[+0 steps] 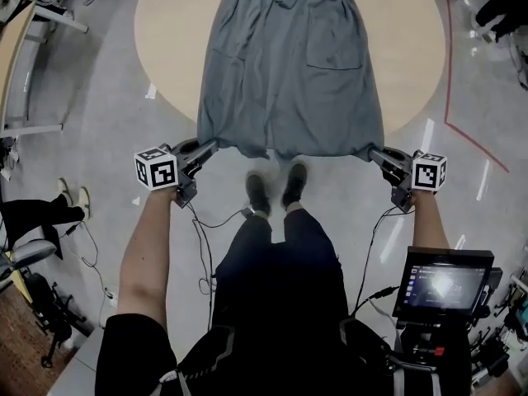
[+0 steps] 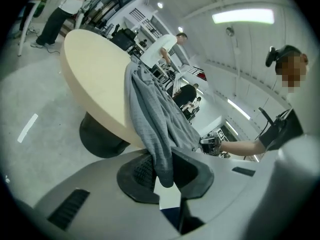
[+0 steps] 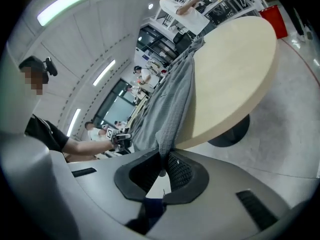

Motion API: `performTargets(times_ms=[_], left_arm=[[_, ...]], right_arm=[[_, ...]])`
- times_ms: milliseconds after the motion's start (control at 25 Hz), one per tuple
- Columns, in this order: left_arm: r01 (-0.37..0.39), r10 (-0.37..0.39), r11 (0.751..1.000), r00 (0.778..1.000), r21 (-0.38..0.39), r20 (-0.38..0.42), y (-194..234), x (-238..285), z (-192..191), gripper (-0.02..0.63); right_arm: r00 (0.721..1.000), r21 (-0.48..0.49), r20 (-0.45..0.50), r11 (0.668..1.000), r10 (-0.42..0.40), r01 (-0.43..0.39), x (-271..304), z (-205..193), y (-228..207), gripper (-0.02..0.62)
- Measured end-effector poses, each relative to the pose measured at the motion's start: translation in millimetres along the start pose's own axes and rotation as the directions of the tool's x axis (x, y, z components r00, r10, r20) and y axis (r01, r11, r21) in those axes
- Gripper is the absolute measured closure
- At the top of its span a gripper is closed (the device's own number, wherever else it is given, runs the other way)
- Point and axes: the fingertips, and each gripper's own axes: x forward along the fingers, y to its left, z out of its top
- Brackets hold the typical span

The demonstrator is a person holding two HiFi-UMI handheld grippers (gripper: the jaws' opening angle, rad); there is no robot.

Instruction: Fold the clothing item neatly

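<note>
Well, my left tongs [image 1: 211, 146] and right tongs [image 1: 375, 152] each clamp a hem corner of the grey, seemingly waffle-knit garment [image 1: 289, 73], spread on the round pale counter [image 1: 169, 31], hem overhanging above my shoes [image 1: 276, 190]. Only the gripper views show the counter's dark pedestal [image 2: 100, 139]; a screen [image 1: 441, 285] glows at my right.

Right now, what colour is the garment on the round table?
The garment is plain blue-grey; the head view shows it best.
</note>
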Motion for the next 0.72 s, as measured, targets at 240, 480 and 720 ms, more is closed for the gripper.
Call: performTargets(times_ms=[240,480,720], left_arm=[[0.089,-0.089,0.996,0.996,-0.01,-0.009,-29,-13,10,0.574],[0.186,-0.185,0.981,0.982,-0.049,0.027,-80,-21,44,0.574],[0.169,-0.17,0.983,0.985,-0.065,-0.011,-116,-10,132,0.574]], right_arm=[[0.997,-0.017,0.045,0.998,0.058,-0.057,-3,22,31,0.569],[0.993,-0.012,0.069,0.995,0.098,-0.097,-13,62,79,0.569],[0.98,-0.1,0.072,0.979,0.185,-0.177,-18,162,123,0.569]])
